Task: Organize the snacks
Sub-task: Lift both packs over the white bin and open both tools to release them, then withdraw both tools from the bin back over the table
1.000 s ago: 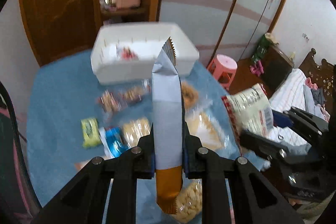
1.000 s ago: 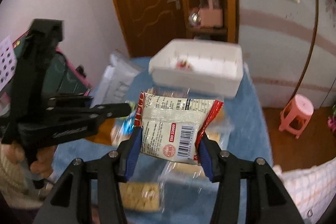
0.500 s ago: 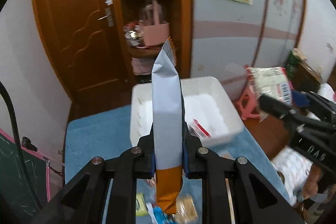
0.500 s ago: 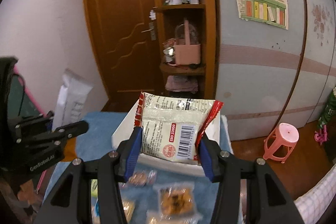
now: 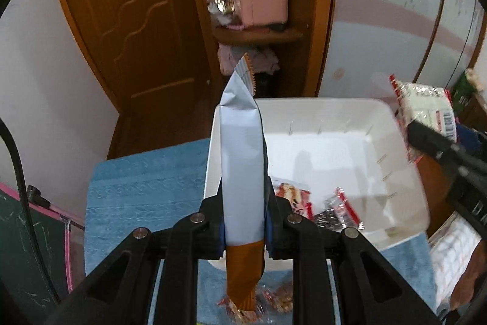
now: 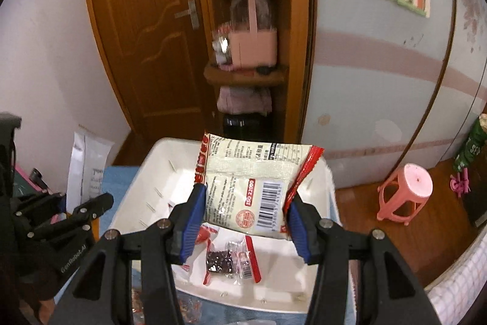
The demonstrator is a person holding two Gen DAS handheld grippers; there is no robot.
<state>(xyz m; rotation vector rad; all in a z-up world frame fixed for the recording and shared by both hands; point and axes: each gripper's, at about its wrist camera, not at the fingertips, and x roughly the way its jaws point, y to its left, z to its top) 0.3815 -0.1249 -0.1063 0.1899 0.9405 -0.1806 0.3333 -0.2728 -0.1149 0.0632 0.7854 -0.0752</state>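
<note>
Left tongs are clamping a narrow grey-and-orange packet standing upright, serrated end up, over the near-left corner of the white bin. Right tongs are gripping a cream packet with red edges and a barcode above the same bin, where small wrapped snacks are lying. Blue cloth is covering the bench.

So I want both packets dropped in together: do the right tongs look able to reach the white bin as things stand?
Probably yes. The right tongs hold the cream packet above the white bin, whose top is open, with only small snack packets lying inside. Nothing seems to block the way down.
</note>
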